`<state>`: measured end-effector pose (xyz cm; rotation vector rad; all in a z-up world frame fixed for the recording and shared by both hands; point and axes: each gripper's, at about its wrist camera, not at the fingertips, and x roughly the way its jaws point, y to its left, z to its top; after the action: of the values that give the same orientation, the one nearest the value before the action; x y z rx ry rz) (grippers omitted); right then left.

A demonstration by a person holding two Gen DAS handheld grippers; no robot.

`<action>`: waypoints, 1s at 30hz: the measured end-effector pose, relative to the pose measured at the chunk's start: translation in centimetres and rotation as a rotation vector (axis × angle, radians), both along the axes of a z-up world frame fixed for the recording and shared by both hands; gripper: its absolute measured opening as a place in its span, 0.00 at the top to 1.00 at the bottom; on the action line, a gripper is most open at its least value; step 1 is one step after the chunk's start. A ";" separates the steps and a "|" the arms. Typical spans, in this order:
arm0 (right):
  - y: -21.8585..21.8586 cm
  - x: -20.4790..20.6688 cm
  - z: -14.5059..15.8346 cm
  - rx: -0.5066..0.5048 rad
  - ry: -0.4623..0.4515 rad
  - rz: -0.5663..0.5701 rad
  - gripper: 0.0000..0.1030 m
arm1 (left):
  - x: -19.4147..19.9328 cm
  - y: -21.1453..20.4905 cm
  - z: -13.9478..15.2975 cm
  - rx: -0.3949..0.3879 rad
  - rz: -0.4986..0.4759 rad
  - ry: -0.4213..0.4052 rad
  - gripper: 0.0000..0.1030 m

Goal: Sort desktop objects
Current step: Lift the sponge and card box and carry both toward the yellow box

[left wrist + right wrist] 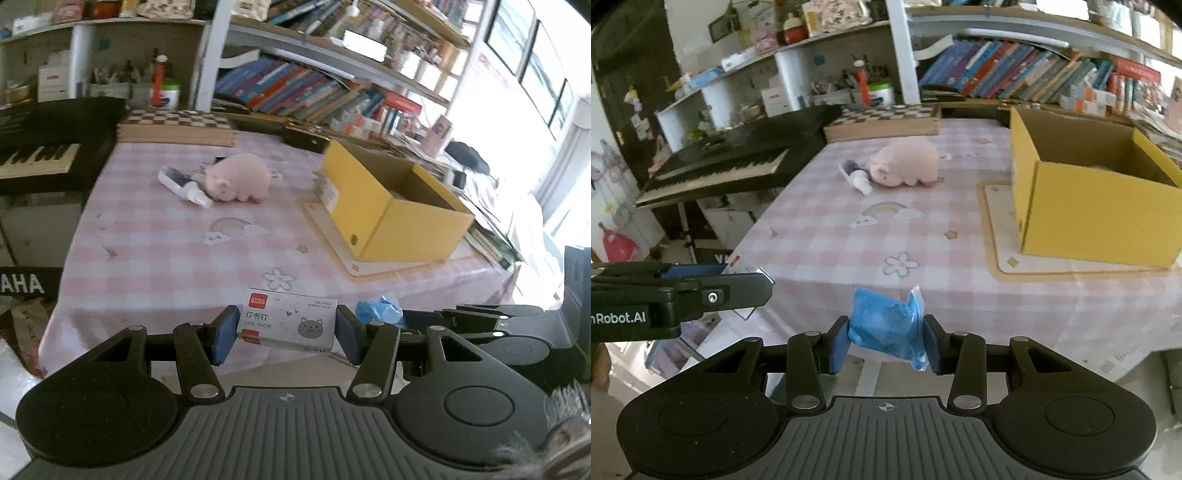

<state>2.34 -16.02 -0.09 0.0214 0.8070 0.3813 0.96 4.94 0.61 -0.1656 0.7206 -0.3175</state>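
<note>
the left gripper (286,328) is clenched on a staple box (290,321); the right gripper (886,341) grasps a blue bag (886,325). a yellow box (1097,195) sits at two o'clock.

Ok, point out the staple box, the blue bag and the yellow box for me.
staple box (290,320), left wrist view, on its printed top face.
blue bag (886,325), right wrist view, on its crumpled middle.
yellow box (1100,218), right wrist view, on its near outer wall.
</note>
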 end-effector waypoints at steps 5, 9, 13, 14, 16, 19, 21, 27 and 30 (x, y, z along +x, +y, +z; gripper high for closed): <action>-0.7 -0.8 0.0 -0.013 0.006 -0.033 0.60 | 0.1 -0.8 -0.1 -0.008 -0.048 0.003 0.48; -1.4 -1.1 -0.1 -0.021 0.015 -0.065 0.60 | 0.5 -1.6 -0.4 -0.014 -0.087 0.009 0.48; -2.3 -1.3 -0.2 -0.026 0.021 -0.107 0.60 | 1.1 -2.6 -0.6 -0.015 -0.122 0.014 0.48; -2.5 -1.3 -0.3 -0.026 0.022 -0.116 0.60 | 1.2 -2.8 -0.7 -0.015 -0.132 0.015 0.48; -3.1 -1.3 -0.3 -0.026 0.025 -0.136 0.60 | 1.5 -3.5 -0.8 -0.014 -0.151 0.017 0.48; -4.1 -1.4 -0.4 -0.027 0.027 -0.163 0.60 | 2.1 -4.5 -0.9 -0.013 -0.179 0.019 0.48; -4.8 -1.4 -0.4 -0.029 0.029 -0.185 0.60 | 2.6 -5.3 -0.9 -0.013 -0.198 0.019 0.48; -7.3 -1.0 -0.3 -0.030 0.037 -0.257 0.60 | 3.8 -8.3 -0.9 -0.008 -0.280 0.018 0.48; -8.3 -0.6 -0.3 -0.033 0.034 -0.272 0.60 | 4.3 -9.5 -0.9 -0.008 -0.301 0.014 0.48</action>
<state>1.74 -24.33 -0.35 0.1062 0.8310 0.1105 5.31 -4.59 -0.27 -0.0667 0.7584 -0.6070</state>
